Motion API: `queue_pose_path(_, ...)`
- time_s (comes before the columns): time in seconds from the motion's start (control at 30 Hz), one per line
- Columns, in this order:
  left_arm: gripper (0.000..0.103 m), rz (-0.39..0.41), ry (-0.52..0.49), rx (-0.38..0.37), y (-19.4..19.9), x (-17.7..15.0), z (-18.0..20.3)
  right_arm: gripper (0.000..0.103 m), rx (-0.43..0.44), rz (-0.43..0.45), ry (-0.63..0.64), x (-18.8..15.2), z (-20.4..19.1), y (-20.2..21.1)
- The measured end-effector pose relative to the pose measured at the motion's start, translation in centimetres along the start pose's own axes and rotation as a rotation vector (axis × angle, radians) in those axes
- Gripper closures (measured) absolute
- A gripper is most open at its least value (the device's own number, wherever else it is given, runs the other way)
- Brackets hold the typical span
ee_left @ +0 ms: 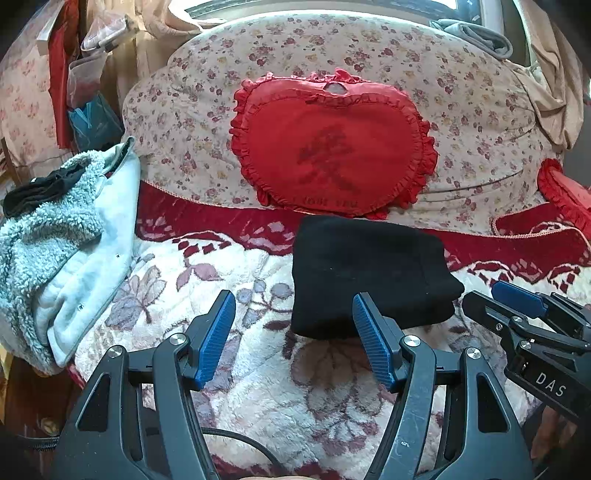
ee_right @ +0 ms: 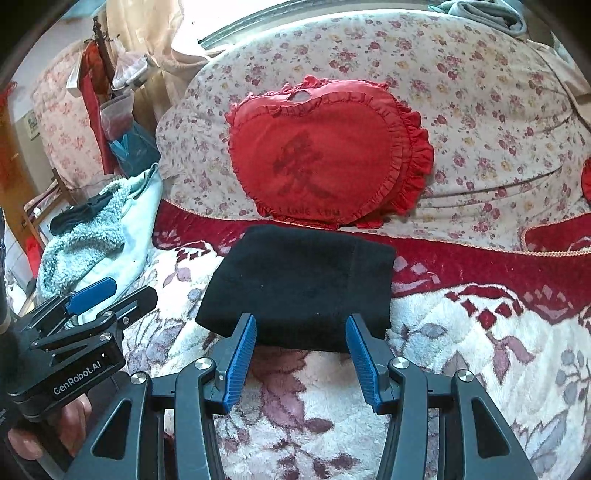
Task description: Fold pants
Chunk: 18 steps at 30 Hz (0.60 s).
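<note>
Bright daylight enters from the window (ee_right: 229, 26), overexposed at top; fisheye bending and dark vignetting at edges.

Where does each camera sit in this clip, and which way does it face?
Left wrist view: sits behind the open left gripper, facing forward over the blanket at the folded black pants, which lie right of centre; the right gripper shows at the right edge.
Right wrist view: sits behind the open right gripper, facing the pants squarely; the left gripper and the hand holding it show at lower left.
Shared: pants, heart pillow, fleece jacket.
</note>
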State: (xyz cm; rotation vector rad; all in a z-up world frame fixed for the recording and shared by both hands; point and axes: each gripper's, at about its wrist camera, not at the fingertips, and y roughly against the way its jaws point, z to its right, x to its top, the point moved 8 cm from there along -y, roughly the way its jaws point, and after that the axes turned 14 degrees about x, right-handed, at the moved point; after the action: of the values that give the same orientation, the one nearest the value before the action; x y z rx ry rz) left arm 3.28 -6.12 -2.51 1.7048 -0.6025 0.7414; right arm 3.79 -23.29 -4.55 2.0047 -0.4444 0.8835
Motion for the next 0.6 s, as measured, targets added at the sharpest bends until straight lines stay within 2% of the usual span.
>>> queue_pose_path(0.6, 0.036, -0.013, -0.005, 0.002, 0.39, -0.66, 0.21, 0.054, 0.003, -0.007, 0.001, -0.48, -0.39, 0.10)
